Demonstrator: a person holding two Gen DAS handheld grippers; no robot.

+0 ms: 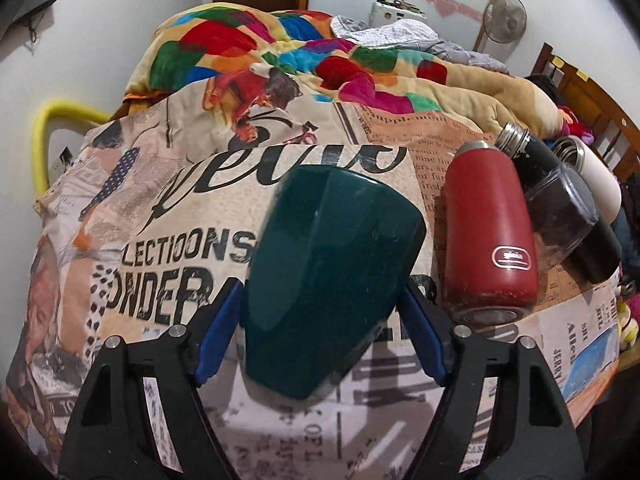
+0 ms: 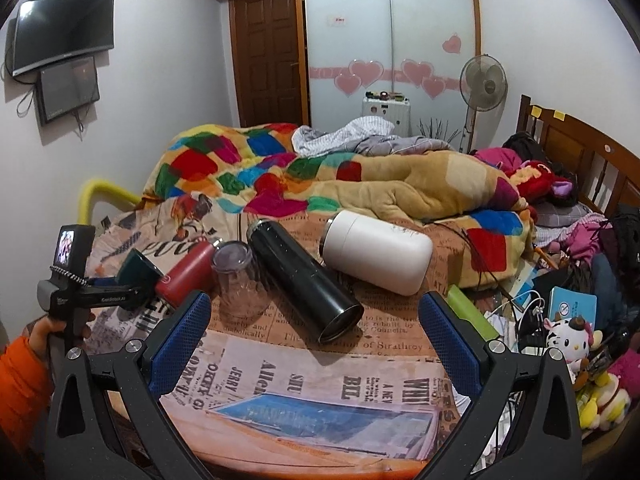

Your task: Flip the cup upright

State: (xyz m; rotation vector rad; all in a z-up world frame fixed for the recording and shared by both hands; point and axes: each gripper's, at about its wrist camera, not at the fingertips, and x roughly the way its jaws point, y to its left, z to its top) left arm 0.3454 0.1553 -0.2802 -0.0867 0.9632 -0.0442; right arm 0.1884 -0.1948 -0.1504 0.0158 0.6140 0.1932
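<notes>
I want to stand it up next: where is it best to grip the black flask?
Grip the black flask across the middle of its round body, from above with the open right gripper; it lies on its side, glass close beside it.

Glossy green cup (image 1: 324,248); matt red flask (image 1: 490,232); printed cloth (image 1: 168,240) beneath.
</notes>
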